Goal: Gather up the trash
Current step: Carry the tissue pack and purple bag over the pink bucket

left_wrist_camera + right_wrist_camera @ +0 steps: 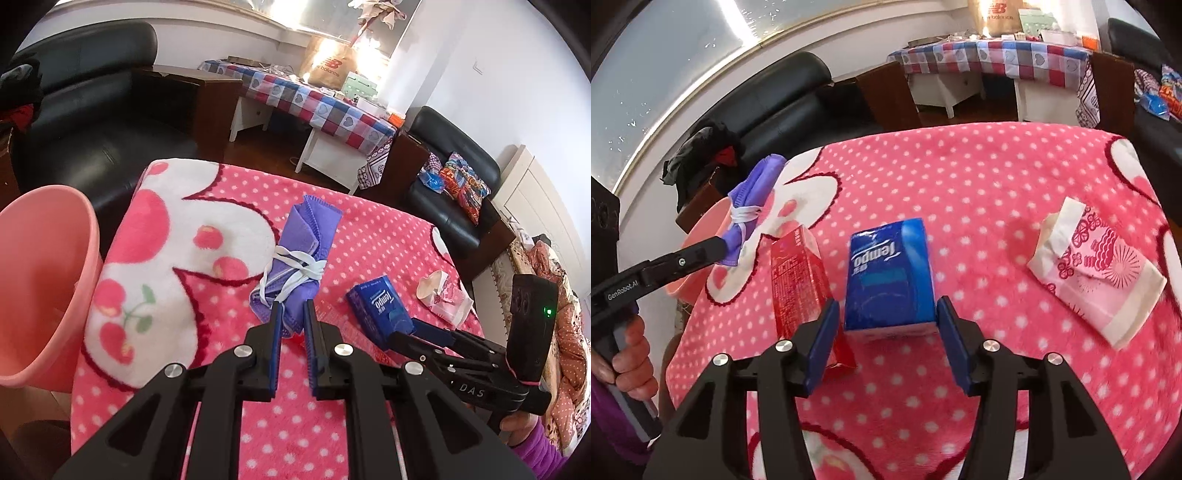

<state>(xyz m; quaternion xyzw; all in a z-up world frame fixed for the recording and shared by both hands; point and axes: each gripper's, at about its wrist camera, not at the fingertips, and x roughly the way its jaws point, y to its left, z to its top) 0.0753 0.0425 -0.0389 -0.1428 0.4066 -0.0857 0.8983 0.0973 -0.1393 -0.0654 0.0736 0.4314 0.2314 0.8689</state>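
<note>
My left gripper [293, 314] is shut on the near end of a purple cloth bundle [303, 247] tied with a white band, and holds it lifted above the pink blanket; it also shows in the right wrist view [753, 199]. A pink bin [44, 288] stands at the left table edge. My right gripper [886, 314] is open with its fingers on either side of a blue Tempo tissue pack [890, 277], not closed on it. A red packet [801, 280] lies left of the pack. A pink patterned paper bag [1097, 280] lies to the right.
The table is covered by a pink dotted blanket [979, 177]. Black sofas [92, 122] stand behind and left, another black sofa [454, 173] to the right. A table with a checked cloth [314, 99] stands at the back.
</note>
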